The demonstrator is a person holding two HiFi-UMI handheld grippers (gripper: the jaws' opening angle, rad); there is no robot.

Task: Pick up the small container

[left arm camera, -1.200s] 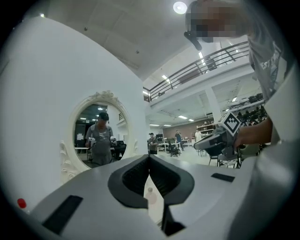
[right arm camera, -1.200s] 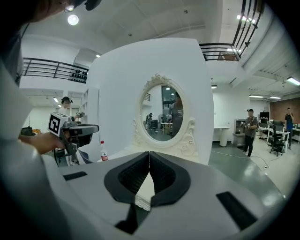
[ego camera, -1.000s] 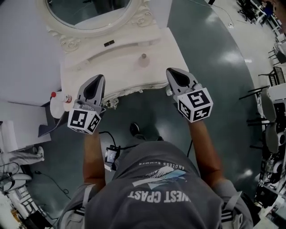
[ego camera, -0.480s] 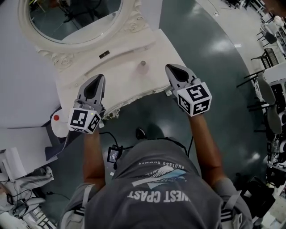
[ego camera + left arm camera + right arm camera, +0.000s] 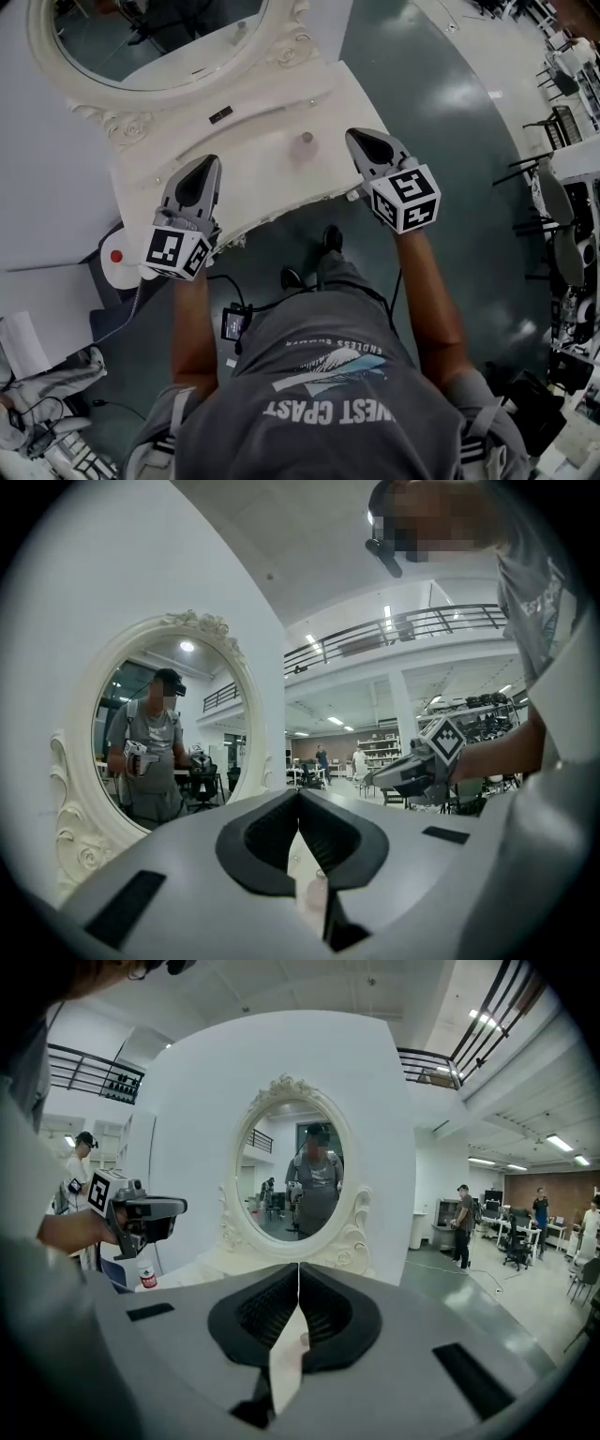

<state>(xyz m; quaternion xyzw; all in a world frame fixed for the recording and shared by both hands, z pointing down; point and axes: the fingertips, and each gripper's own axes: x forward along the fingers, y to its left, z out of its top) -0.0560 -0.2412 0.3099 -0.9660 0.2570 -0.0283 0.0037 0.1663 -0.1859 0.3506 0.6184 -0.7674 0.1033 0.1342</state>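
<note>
The person stands at a white, carved vanity tabletop [image 5: 246, 173], holding a hand-held gripper in each hand out over its front edge. The left hand-held gripper [image 5: 208, 162] has its jaws pressed together, tips touching, with nothing pinched between them. The right hand-held gripper [image 5: 353, 136] is the same: jaws closed tip to tip and empty.

The small container [image 5: 307, 139] stands upright on the tabletop, on its own, touched by neither gripper. From the person's stance it sits at about 12 o'clock, between the two sets of jaw tips. It is near the right gripper, at about 9 o'clock from that tip, and well apart from the left one, at about 3 o'clock from its tip.

Behind the container, toward 11 o'clock, the oval mirror [image 5: 155, 42] rises in its ornate white frame at the back of the tabletop. A small dark rectangle [image 5: 221, 113] lies on the tabletop between the mirror frame and the container.

Off the tabletop's left end, at about 9 o'clock from the left gripper's marker cube [image 5: 176, 252], a white bottle with a red cap [image 5: 116, 257] stands on a lower white surface. On the dark floor beside the person's feet lies a small black device [image 5: 233, 324] with cables running from it.
</note>
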